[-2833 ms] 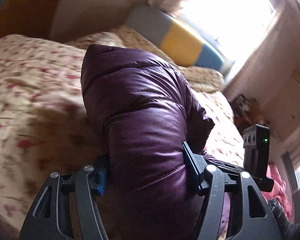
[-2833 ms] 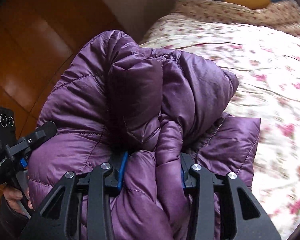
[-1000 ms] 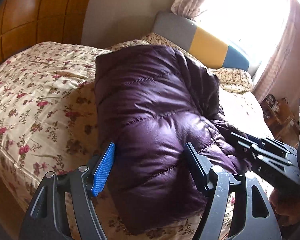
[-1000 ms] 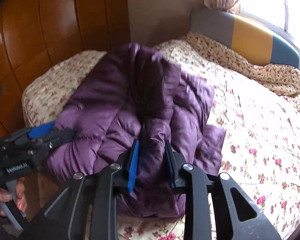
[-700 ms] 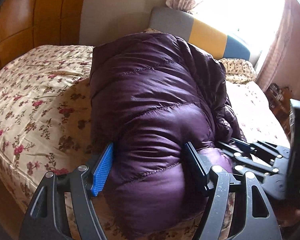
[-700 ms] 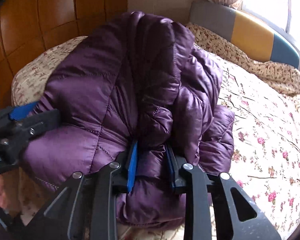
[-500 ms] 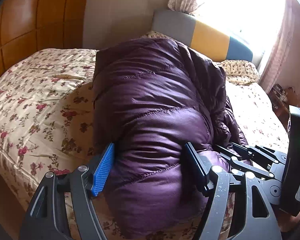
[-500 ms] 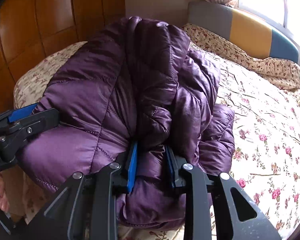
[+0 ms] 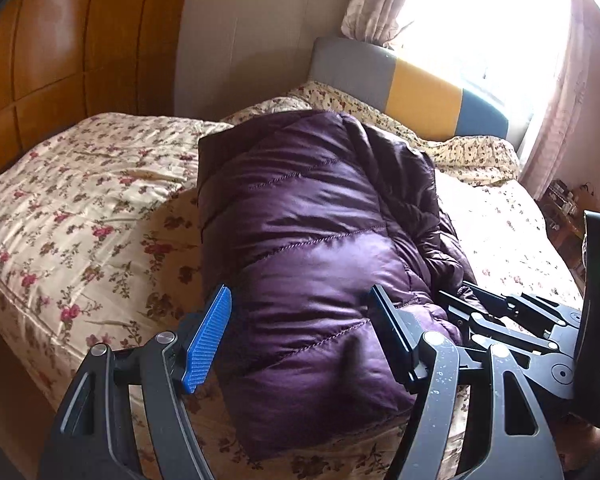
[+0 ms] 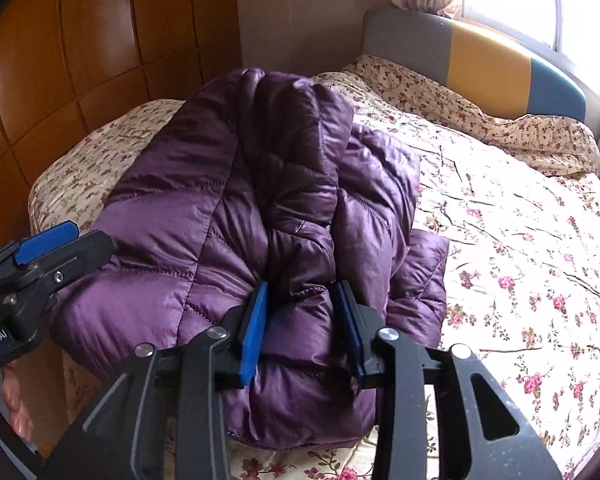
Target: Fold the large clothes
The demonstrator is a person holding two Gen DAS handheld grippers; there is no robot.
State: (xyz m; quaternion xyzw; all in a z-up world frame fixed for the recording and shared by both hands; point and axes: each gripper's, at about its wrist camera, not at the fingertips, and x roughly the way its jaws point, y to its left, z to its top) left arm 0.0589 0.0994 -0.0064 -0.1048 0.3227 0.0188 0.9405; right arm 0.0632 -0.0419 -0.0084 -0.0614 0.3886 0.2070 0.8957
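bed [image 10: 520,240]: floral quilt, centre | headboard [image 10: 488,60]: grey, yellow, blue, upper right | panelling [image 10: 60,60]: glossy wood, left | wall [image 9: 252,32]: beige, top centre | window [image 9: 480,20]: bright, upper right | curtain [image 9: 376,0]: top

Purple jacket [image 9: 308,248], lifted and bunched 2.8 s ago, now lowered onto the bed [image 9: 80,216], left tool [image 9: 300,332] released wide, right tool [image 10: 304,316] narrowed onto a fold.

jacket [image 9: 300,240] laid in a folded bundle on bed [image 9: 80,216] at its near edge | headboard [image 9: 420,92] set at far edge | left hand-held gripper [image 9: 300,332] straddling bundle's near end | right hand-held gripper [image 10: 302,320] closed on a fold beside it
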